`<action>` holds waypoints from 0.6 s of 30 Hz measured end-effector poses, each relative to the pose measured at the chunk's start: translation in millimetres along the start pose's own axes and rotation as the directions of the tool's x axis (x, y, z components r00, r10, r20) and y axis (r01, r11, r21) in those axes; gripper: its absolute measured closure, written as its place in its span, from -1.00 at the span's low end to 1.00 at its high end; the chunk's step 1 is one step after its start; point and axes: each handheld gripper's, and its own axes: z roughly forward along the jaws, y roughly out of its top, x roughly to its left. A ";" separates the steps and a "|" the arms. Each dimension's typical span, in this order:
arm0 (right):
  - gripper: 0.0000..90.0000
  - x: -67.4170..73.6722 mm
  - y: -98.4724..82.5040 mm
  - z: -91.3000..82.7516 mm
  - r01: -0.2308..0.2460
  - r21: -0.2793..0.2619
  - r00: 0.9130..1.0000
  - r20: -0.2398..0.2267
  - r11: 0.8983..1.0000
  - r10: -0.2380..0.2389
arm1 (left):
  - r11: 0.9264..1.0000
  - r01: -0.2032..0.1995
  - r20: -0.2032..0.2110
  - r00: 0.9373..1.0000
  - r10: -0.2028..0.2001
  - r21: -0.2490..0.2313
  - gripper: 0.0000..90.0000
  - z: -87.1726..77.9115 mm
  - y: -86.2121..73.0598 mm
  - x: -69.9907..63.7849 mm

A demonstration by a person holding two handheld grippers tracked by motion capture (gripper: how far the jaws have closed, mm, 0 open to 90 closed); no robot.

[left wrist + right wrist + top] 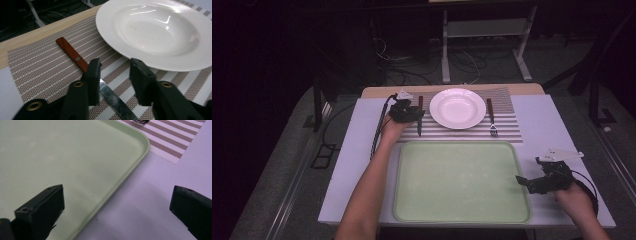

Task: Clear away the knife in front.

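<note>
Two grippers: one working at the place setting, one idle near the tray.
Right gripper (521,181): nearest, at the tray's right edge; jaws wide apart, nothing between them, one jaw over the tray and one over the table in the right gripper view.
Tray (462,216): pale green, bare, on the white table (552,125), just in front of the placemat.
Left gripper (418,116): on the striped placemat (37,72), left of the plate; jaws partly drawn in but a clear gap remains.
Knife (75,56): lies flat on the placemat, wooden handle pointing away, blade toward the person; the jaws straddle it where handle meets blade, and I cannot tell whether a pad touches it yet.
Step in hand (judgement): picking up the knife.
How to do it well: centre both pads on the handle end rather than the thin blade, press down to the mat, close fully before lifting, and lift straight up.
Risk: the plate's rim is just beside the right-hand jaw; a sideways nudge could shift it.
Plate (200,62): white, deep, empty, mid-placemat.
Fork (492,119): right of the plate, well apart from either gripper.
</note>
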 end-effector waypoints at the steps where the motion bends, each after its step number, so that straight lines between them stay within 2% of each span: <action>1: -1.00 0.3 0.1 0.1 0.000 0.000 1.000 -0.001 1.000 0.000 | 1.000 0.003 0.006 1.000 -0.003 0.005 0.50 1.3 -0.3 0.5; 7: -1.00 0.1 0.1 -0.2 -0.002 -0.002 1.000 -0.001 1.000 0.002 | 0.999 0.004 0.022 1.000 -0.005 0.049 0.97 8.9 -3.5 2.2; 12: -1.00 -0.2 -0.1 -0.4 -0.006 -0.004 1.000 -0.003 1.000 0.006 | 0.996 0.008 0.043 0.999 -0.012 0.087 0.99 16.9 -8.0 1.5; 18: -1.00 -0.1 0.0 -0.4 -0.007 -0.006 1.000 -0.004 1.000 0.007 | 0.995 0.005 0.050 0.999 -0.010 0.100 0.99 20.3 -9.2 -0.4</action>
